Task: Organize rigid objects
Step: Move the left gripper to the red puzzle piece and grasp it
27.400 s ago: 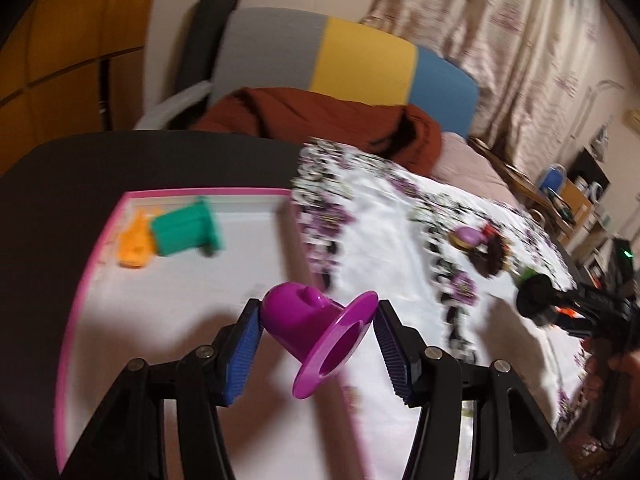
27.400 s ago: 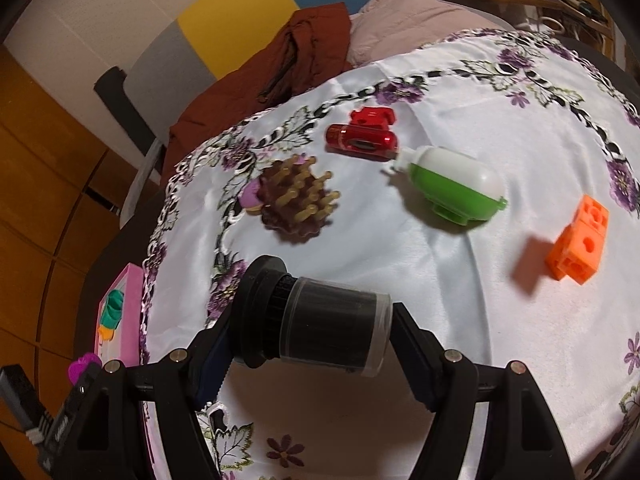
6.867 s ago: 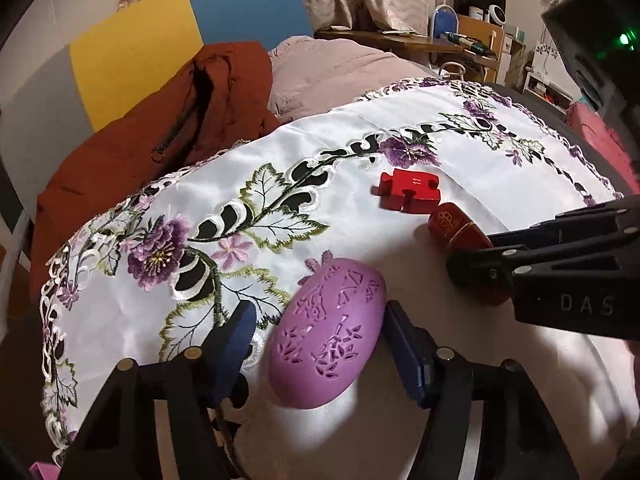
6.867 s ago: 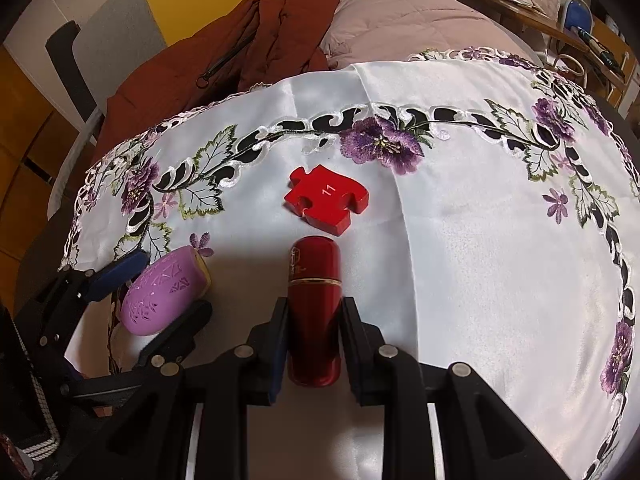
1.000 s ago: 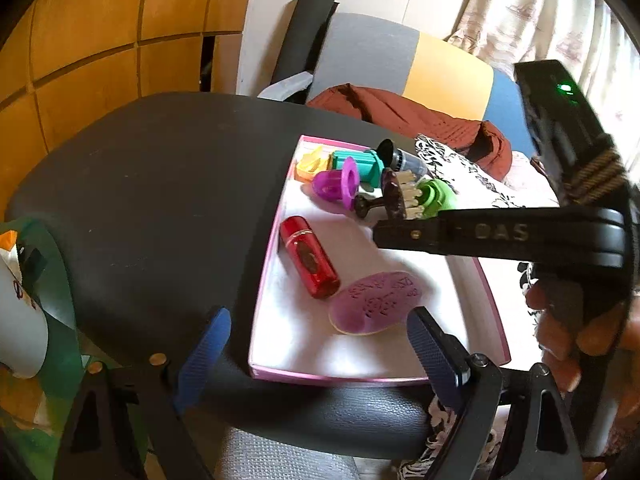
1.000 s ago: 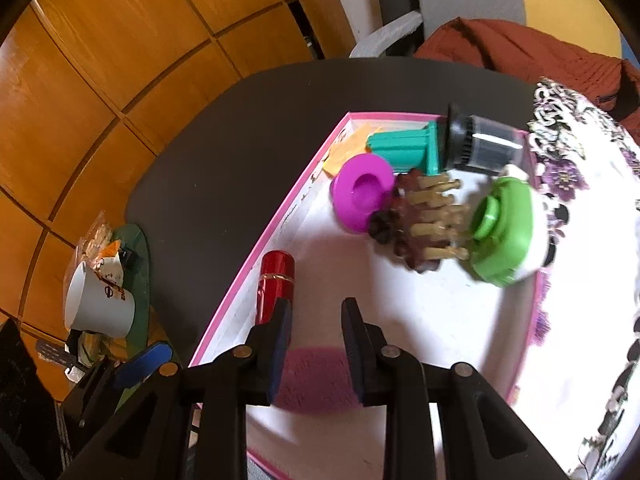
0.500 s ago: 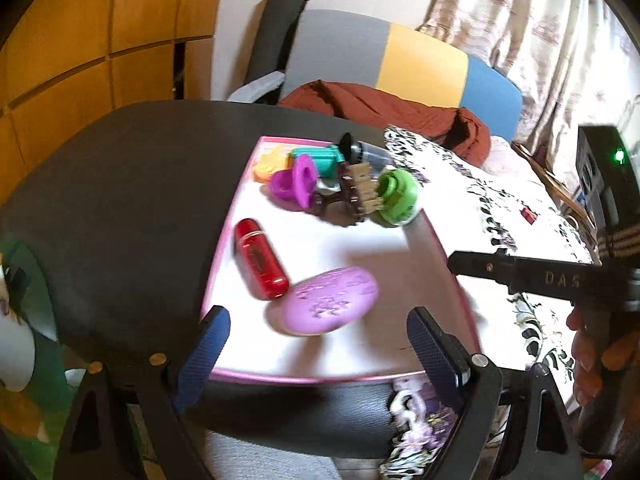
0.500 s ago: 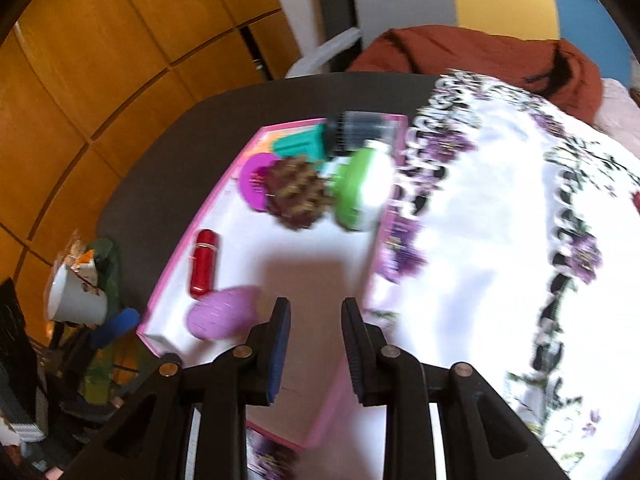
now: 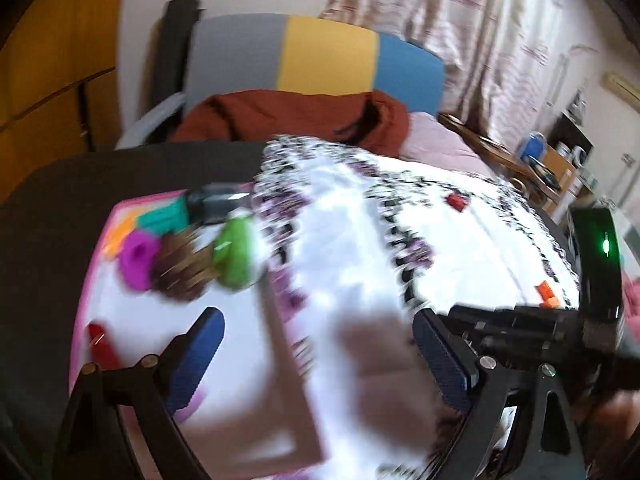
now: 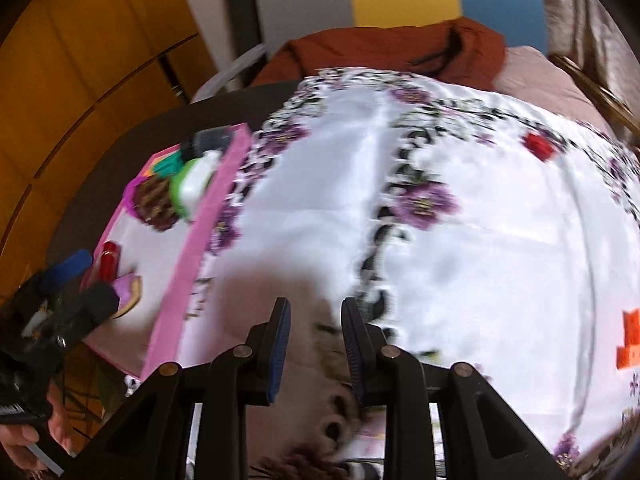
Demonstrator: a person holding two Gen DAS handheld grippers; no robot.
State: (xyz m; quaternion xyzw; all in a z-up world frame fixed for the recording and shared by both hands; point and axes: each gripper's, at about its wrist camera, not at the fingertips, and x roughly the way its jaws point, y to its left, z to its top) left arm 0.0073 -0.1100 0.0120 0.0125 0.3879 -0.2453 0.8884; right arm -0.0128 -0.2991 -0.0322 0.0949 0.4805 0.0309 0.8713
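Toys and small hard things are mostly gathered in the pink tray (image 10: 200, 220), which sits on the dark table (image 9: 52, 208) just beside the edge of the flowered white cloth (image 10: 500, 240). At the far end of the tray I can see, blurred, a green and white piece (image 10: 192, 184), a brown spiky piece (image 10: 154, 200), a purple funnel (image 9: 138, 258), a teal block (image 9: 166, 216), something orange (image 9: 118, 232) and a dark cylinder (image 9: 216, 202), all crowded together. Nearer me in the tray lie the red tube (image 10: 109, 260) and, just beside it, the lilac oval piece (image 10: 128, 288). Out on the cloth, well apart from the tray, a red puzzle piece (image 10: 538, 145) lies at the far side and an orange block (image 10: 632, 340) at the right edge. My left claw (image 9: 316, 356) hangs over the near end of the tray and the cloth's edge, its blue pads (image 9: 198, 352) wide apart and just now spreading further, with nothing between them. My right claw (image 10: 314, 344) is over the cloth, its fingers drawn close together and gripping nothing; only the cloth shows through the narrow gap. Each claw shows in the other's view, with a hand (image 10: 24, 440) on the left one's grip. Behind the table stands a chair (image 9: 316, 60) in grey, yellow and blue, with a rust-brown jacket (image 9: 296, 116) draped on it.
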